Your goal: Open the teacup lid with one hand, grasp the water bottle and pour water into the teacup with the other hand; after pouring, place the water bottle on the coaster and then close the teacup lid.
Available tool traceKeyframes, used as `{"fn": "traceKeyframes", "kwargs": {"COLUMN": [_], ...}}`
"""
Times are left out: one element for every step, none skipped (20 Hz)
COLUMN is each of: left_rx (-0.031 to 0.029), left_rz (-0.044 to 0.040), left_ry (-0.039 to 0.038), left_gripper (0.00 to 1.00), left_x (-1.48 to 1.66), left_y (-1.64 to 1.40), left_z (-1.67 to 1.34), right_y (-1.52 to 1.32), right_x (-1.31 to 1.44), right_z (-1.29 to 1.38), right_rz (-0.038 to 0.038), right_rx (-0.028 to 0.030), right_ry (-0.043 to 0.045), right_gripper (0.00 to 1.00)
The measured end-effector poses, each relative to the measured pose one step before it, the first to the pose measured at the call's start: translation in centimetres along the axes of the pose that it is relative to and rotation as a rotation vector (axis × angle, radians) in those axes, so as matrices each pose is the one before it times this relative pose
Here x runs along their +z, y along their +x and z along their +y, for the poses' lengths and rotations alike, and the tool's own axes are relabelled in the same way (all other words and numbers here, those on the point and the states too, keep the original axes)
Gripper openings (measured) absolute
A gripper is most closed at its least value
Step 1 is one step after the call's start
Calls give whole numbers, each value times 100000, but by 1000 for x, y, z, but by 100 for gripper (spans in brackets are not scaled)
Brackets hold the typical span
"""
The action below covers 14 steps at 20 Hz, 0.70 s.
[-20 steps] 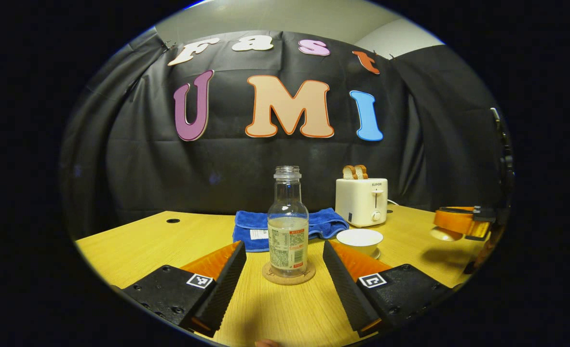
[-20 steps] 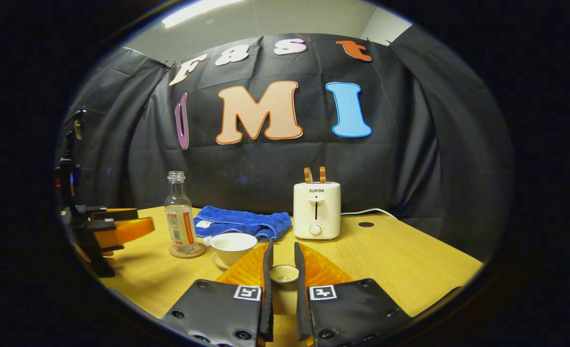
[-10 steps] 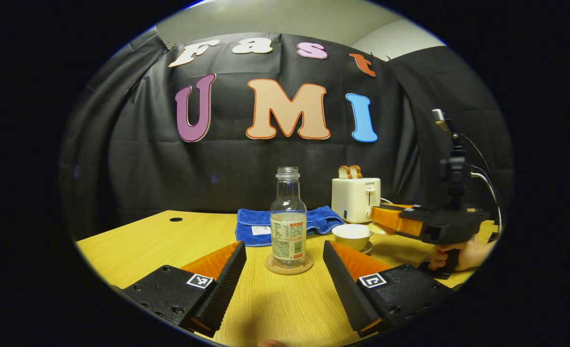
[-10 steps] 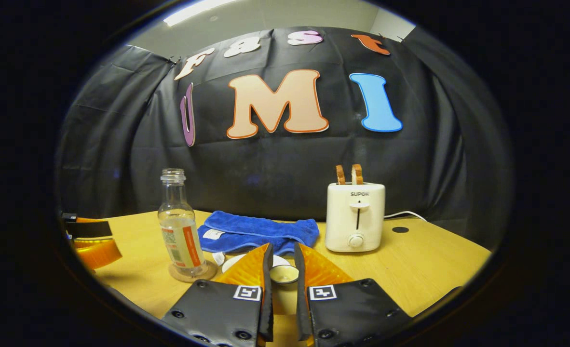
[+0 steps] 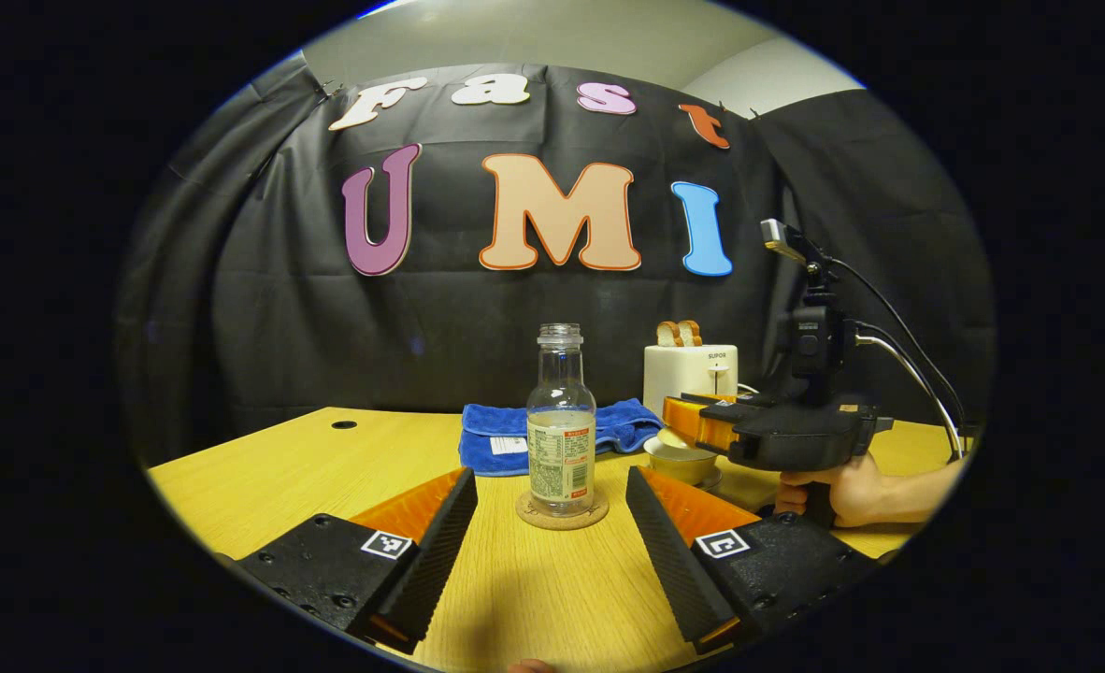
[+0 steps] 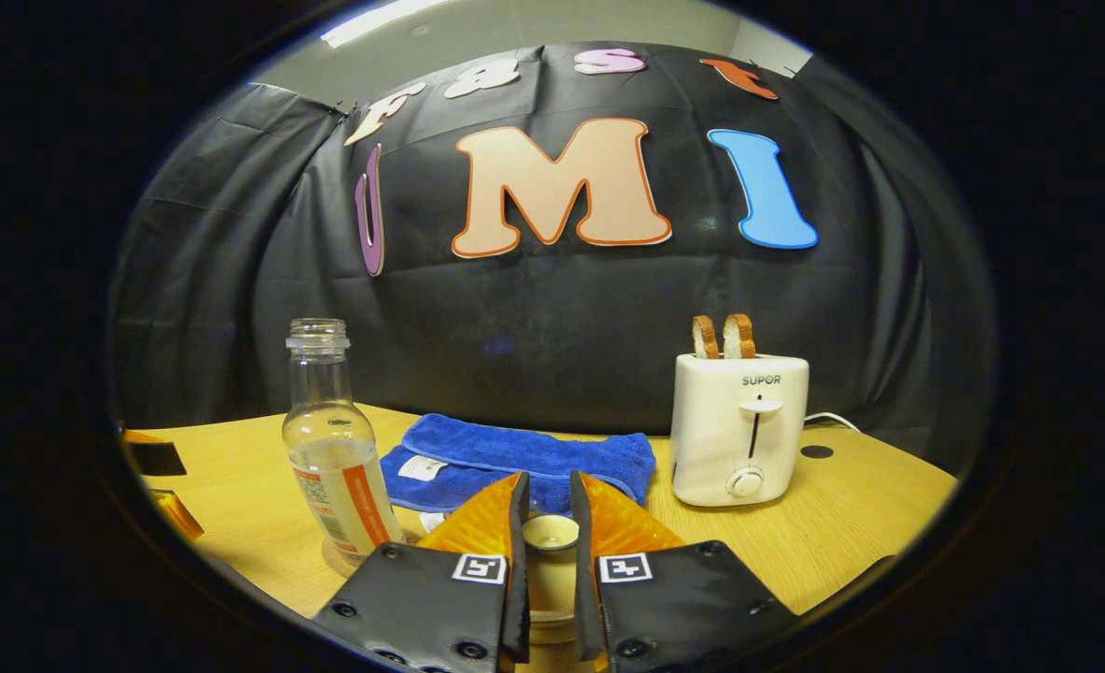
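Two grippers: each held in one of the person's hands over the worktop (image 5: 263, 467).
Left gripper (image 5: 552, 537): fingers wide apart, holding nothing, with the bottle standing between them and farther back, not touched.
Bottle (image 5: 561, 435): upright on the coaster (image 5: 562, 513), uncapped, partly filled with water; this is the landmark for what follows.
Bottle handling: looks like clear glass or hard plastic, stiff and smooth, so probably slippery and breakable; the labelled belly is the best place to take hold, not the narrow neck.
Towel (image 5: 627, 425): blue, folded, lying just behind the bottle.
Teacup (image 5: 679, 463): to the right of the bottle on its saucer, partly covered by the right gripper reaching over it.
Right gripper (image 6: 545, 533): fingers nearly together and clamped on the lid's knob; in the left gripper view it hangs right over the teacup.
Lid (image 6: 551, 531): small, pale, likely ceramic, light but brittle and glazed; the knob is the only sound place to grip, and it should go down gently.
Hand (image 5: 842, 491): grasps the right gripper's handle, right of the teacup.
Toaster (image 6: 738, 425): behind and right of the bottle, two slices standing up in it.
Step, as judged: bottle is on the coaster, so closing the teacup is what remains.
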<state>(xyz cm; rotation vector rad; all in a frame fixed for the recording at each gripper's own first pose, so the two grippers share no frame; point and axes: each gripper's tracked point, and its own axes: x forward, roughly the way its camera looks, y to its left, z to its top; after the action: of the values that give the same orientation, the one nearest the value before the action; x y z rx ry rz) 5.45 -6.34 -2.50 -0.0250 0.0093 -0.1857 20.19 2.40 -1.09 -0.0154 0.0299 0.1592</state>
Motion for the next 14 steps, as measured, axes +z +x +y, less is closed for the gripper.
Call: {"fn": "traceKeyframes", "kwargs": {"left_rx": [-11, -12, 18, 161, -58, -29, -6, -25, 66, 28, 5, 6, -19, -7], "left_rz": [32, -35, 53, -25, 5, -33, -19, 26, -66, 40, -26, 10, -12, 15], "left_ry": [-8, 5, -15, -57, 41, -37, 60, -6, -8, 13, -30, 10, 11, -21], "left_gripper": [94, 94, 94, 94, 94, 94, 94, 94, 94, 94, 94, 94, 94, 94], "left_x": [-40, -6, -26, 46, -46, 13, -18, 1, 8, 14, -11, 10, 16, 42], "left_y": [-72, -2, -17, -10, 16, 27, -40, 12, -62, -37, 79, -67, 63, 15], "left_z": [23, 41, -23, 46, -48, -4, 17, 0, 49, -3, 24, 39, -18, 17], "right_y": [95, 83, 106, 127, 105, -4, 1, -15, -38, -6, 17, 85, 19, 35], "right_x": [-80, -91, -131, -195, -120, -146, -65, -73, -85, -38, -23, -194, -130, -169], "right_z": [121, 49, 54, 133, 71, 132, -8, -54, -108, -62, -8, 86, 41, 97], "right_rz": [629, 798, 1048, 1065, 934, 880, 637, 650, 472, 327, 386, 800, 930, 984], "right_rx": [425, -434, -108, -5, -140, 164, -224, -323, -407, -239, 266, 554, 619, 479], "right_ry": [-665, -607, -767, -972, -955, -875, -371, -142, 179, 342, 377, 265, 255, 268], "right_gripper": [22, 22, 22, 22, 22, 22, 22, 22, 22, 22, 22, 22, 22, 22]}}
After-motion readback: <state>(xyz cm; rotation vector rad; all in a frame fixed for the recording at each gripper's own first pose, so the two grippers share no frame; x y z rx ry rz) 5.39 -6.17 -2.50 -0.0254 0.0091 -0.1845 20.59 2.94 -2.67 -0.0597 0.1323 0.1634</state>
